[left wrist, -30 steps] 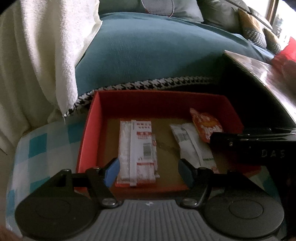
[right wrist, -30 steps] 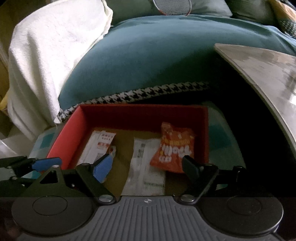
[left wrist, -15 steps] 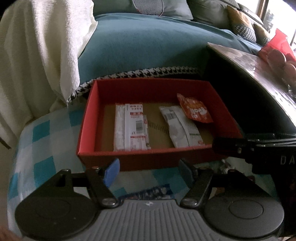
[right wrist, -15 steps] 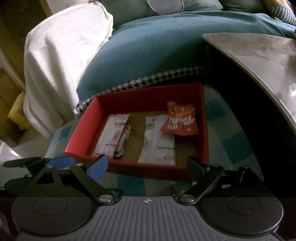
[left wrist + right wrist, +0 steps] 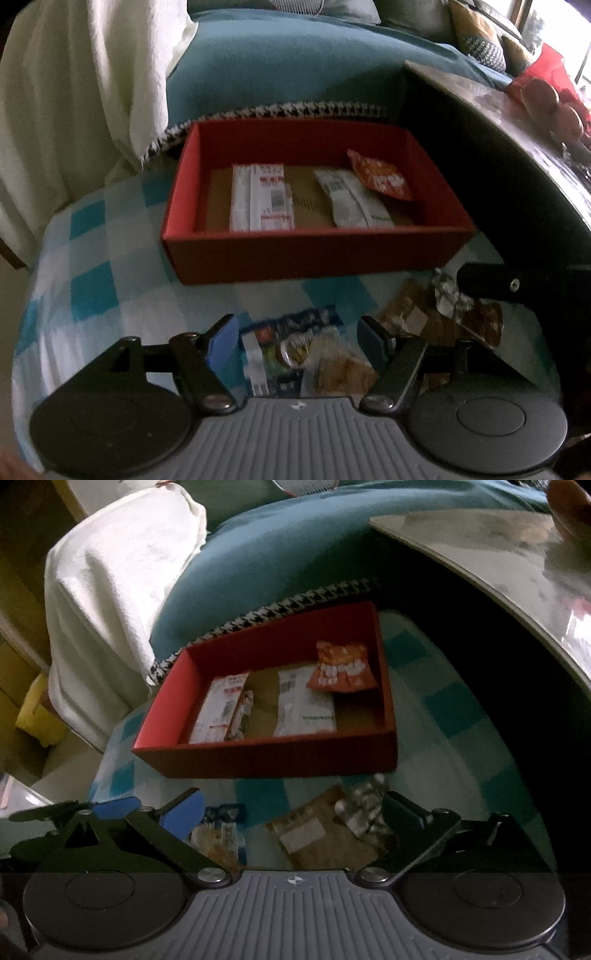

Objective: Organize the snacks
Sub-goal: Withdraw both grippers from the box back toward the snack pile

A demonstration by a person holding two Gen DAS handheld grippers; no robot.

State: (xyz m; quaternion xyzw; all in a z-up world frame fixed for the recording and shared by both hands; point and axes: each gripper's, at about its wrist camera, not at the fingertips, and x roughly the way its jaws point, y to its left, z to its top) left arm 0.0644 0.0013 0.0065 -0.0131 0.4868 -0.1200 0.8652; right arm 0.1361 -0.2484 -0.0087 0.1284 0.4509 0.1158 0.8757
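Your left claw (image 5: 297,341) is spread and empty above a blue snack packet (image 5: 291,354) lying on the checked cloth (image 5: 92,280). Your right claw (image 5: 291,810) has just been opening and stands wide with nothing pinched, over a brown packet (image 5: 314,834). Beyond both, the red box (image 5: 258,757) holds a white-and-red packet (image 5: 218,709), a white packet (image 5: 303,705) and an orange packet (image 5: 341,666).

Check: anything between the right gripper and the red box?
Yes. In the right wrist view, a brown packet and a crumpled silver wrapper lie on the checked cloth between right gripper and red box.
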